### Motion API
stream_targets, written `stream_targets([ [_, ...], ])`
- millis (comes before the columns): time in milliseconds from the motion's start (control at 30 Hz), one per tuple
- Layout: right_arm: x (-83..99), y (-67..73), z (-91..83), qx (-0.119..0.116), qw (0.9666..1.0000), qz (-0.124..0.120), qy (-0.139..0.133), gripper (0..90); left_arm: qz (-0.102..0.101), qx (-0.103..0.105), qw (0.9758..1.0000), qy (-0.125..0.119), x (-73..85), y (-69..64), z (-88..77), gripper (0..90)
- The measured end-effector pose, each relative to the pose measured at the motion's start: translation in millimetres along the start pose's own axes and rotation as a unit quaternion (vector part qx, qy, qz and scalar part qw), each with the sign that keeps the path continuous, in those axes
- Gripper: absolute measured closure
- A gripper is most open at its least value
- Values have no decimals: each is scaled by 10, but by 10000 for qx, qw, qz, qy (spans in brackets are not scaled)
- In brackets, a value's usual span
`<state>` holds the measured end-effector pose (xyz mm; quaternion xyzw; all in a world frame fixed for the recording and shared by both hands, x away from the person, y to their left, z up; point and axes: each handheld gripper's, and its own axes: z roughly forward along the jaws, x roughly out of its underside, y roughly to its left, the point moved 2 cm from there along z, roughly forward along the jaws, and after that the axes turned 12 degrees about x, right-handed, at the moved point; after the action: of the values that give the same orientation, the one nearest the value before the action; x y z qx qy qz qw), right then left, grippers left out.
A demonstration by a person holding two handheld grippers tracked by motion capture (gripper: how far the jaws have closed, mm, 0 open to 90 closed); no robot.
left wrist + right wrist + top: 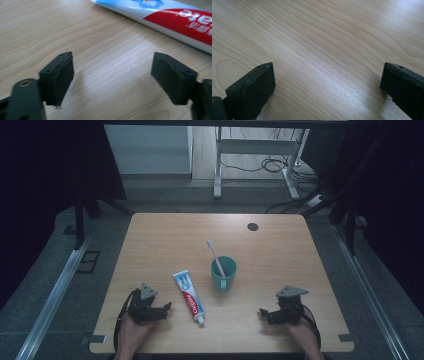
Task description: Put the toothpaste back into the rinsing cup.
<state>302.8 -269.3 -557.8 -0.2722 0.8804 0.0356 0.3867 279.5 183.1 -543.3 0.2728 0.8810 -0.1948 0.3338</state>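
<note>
Nearest, at the front edge of the table, saw the left hand and the right hand coming up from below, each around its tool. Found the left gripper pointing across toward the toothpaste tube, jaws standing apart with bare wood between them and gripping nothing. In the left gripper view, found the same gap with the tube lying beyond the tips, near but not touched.

Found the right gripper low near the front right, pointing inward, jaws spread wide over plain tabletop and holding nothing.

Placed the tube flat, slanted, cap end toward the front edge, between the two grippers but much closer to the left one. Noted the teal cup upright just right of the tube's upper end, apart from it, with the toothbrush leaning out of it toward the far side.

Noted open wood across the whole far half, save a dark round spot near the back edge, and free strips along both side edges. Saw clear tabletop between the right gripper and the cup.
</note>
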Motion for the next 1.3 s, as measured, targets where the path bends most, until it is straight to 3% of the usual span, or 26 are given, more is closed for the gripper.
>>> stream_targets([
  [200,0,0,0,2,10000,2,0,0,111,258,9995,-155,-75,-70,-46,374],
  [333,0,0,0,2,10000,1,0,0,257,365,9989,-132,-137,-128,-38,455],
  [733,0,0,0,3,10000,1,0,0,414,746,9964,-13,-333,-298,27,722],
  [933,0,-1,0,3,10000,0,-1,0,589,919,9940,112,-510,-449,119,812],
  [1033,0,0,0,3,10000,0,-1,0,680,1151,9908,187,-619,-551,212,851],
  [1300,0,-1,0,2,10000,-1,-1,0,788,1381,9864,414,-709,-694,415,886],
])
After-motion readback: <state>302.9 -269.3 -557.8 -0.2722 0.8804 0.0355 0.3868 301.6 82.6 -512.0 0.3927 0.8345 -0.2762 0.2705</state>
